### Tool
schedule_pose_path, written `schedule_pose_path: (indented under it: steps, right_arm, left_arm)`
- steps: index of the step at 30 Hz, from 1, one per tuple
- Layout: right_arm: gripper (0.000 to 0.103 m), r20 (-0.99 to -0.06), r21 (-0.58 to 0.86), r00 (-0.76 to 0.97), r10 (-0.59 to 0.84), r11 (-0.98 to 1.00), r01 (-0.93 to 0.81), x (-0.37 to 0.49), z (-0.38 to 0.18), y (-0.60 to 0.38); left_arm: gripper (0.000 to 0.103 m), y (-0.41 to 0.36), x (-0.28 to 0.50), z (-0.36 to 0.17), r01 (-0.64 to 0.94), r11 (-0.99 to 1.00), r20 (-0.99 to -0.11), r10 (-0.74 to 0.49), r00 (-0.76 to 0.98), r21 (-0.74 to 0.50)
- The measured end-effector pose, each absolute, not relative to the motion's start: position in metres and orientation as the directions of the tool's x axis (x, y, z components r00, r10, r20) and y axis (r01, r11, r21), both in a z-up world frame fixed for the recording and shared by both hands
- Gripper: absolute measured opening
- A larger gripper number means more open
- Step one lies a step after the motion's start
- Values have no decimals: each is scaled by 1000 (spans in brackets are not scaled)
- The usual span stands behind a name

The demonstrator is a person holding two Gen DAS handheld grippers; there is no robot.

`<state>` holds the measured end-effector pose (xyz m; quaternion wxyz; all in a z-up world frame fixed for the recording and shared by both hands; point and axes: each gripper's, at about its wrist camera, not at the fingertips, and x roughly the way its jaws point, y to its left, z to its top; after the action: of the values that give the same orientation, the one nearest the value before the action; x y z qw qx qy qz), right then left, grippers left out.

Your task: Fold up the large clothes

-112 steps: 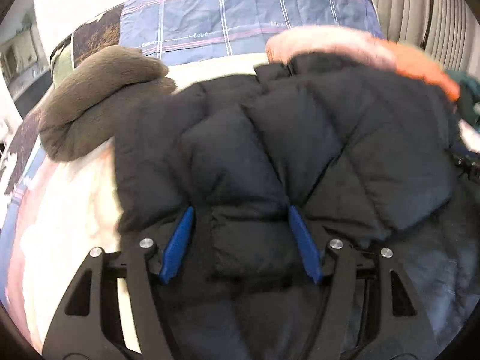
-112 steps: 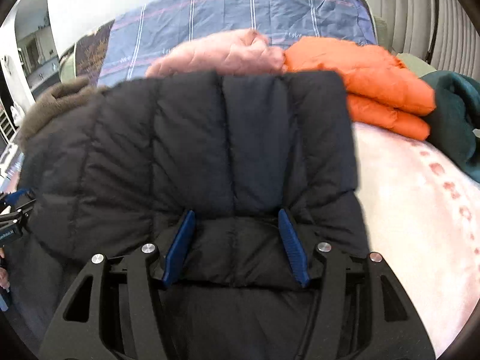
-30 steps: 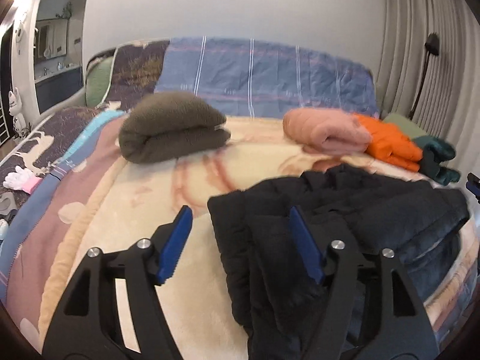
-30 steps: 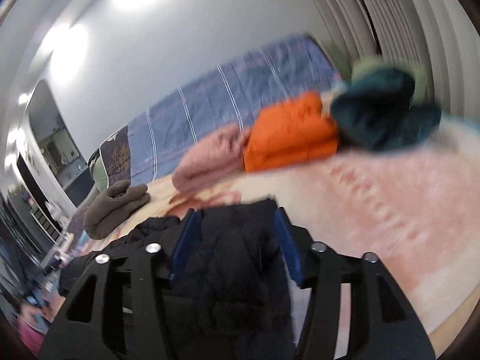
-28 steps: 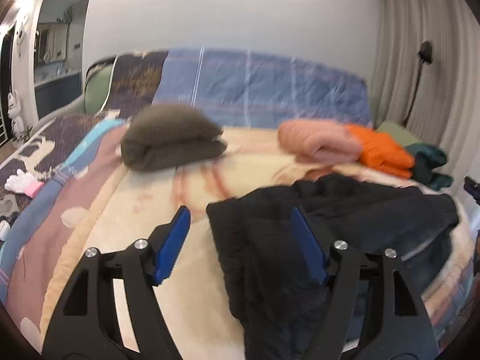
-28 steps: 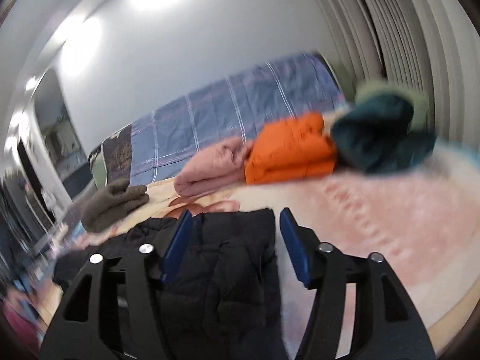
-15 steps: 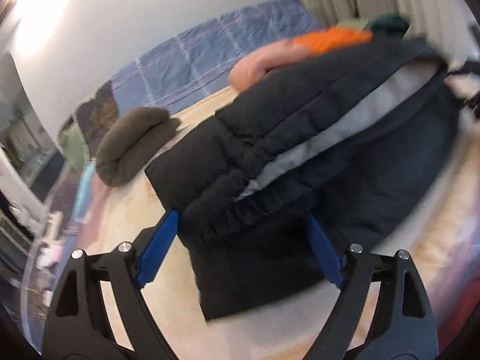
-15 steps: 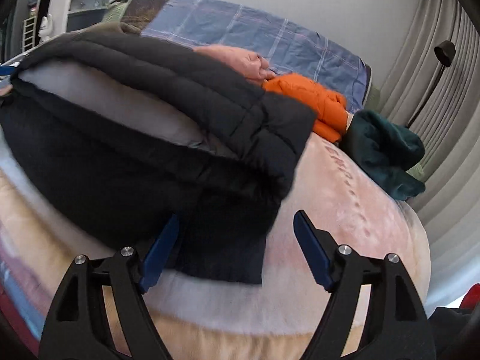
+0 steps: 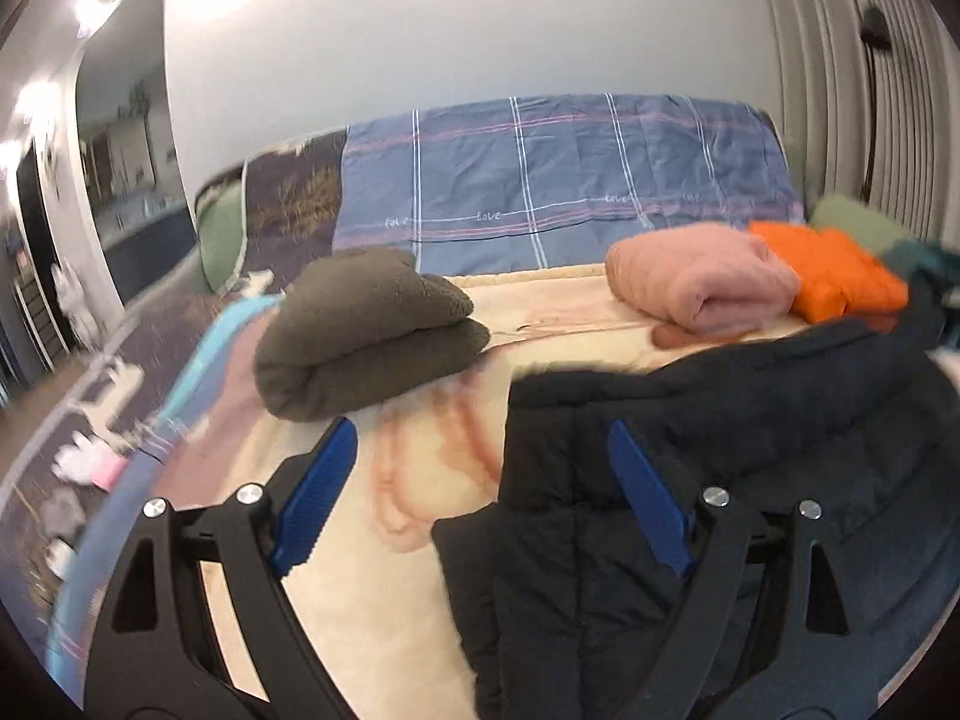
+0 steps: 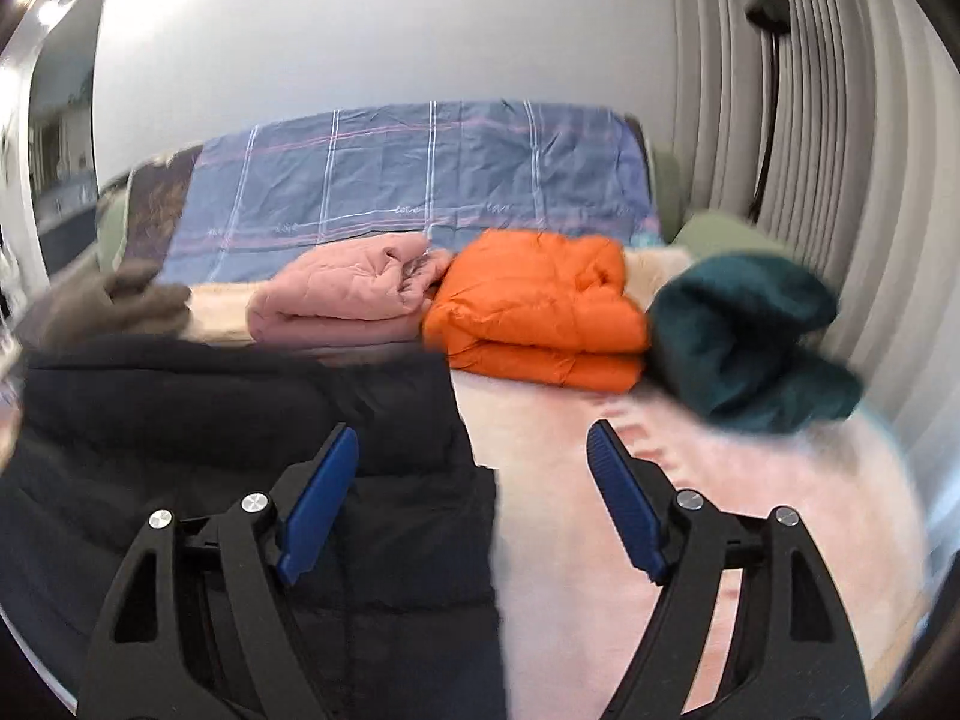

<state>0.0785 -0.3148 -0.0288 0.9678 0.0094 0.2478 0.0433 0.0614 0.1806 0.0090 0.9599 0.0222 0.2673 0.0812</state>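
Note:
A black puffer jacket lies folded on the cream blanket of the bed. In the left wrist view it fills the lower right; my left gripper is open and empty over its left edge. In the right wrist view the jacket fills the lower left; my right gripper is open and empty over its right edge, with pink blanket beyond.
Folded clothes sit at the back of the bed: a brown fleece, a pink quilted piece, an orange jacket and a dark green garment. A blue checked cover drapes the headboard. Curtains hang at right.
Both grippers have let go of the jacket and pulled back and up. The jacket, raised and doubled half a second ago, now lies flat and folded on the bed.

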Motion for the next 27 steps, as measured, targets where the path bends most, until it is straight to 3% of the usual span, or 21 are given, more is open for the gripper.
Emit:
schedule_pose_path:
  steps: [6, 8, 12, 15, 17, 20, 27]
  right_arm:
    - [75, -494, 84, 849, 187, 982, -168, 97, -28, -294]
    - [66, -499, 109, 833, 239, 971, -213, 104, -27, -280]
    - [64, -522, 108, 804, 284, 957, -268, 116, -33, -250]
    - [64, -642, 64, 746, 178, 982, -179, 144, -70, -243]
    - [65, -689, 118, 702, 181, 983, -138, 161, -100, -254]
    - [65, -692, 223, 687, 223, 971, -92, 167, -114, -269]
    - [65, -689, 172, 699, 191, 980, -99, 164, -115, -259]
  left_arm:
    - [88, 177, 77, 0, -59, 997, -539, 71, 839, 41]
    - [82, 164, 87, -3, -25, 999, -545, 39, 838, 33]
    - [77, 132, 108, -14, 64, 998, -562, -38, 826, 26]
    - [77, 109, 132, -51, 68, 989, -641, 33, 767, 131]
    - [82, 108, 151, -86, 54, 983, -684, 84, 725, 178]
    - [83, 130, 163, -99, 40, 999, -712, -41, 701, -18]
    - [85, 133, 163, -111, 21, 999, -718, -36, 695, -31]
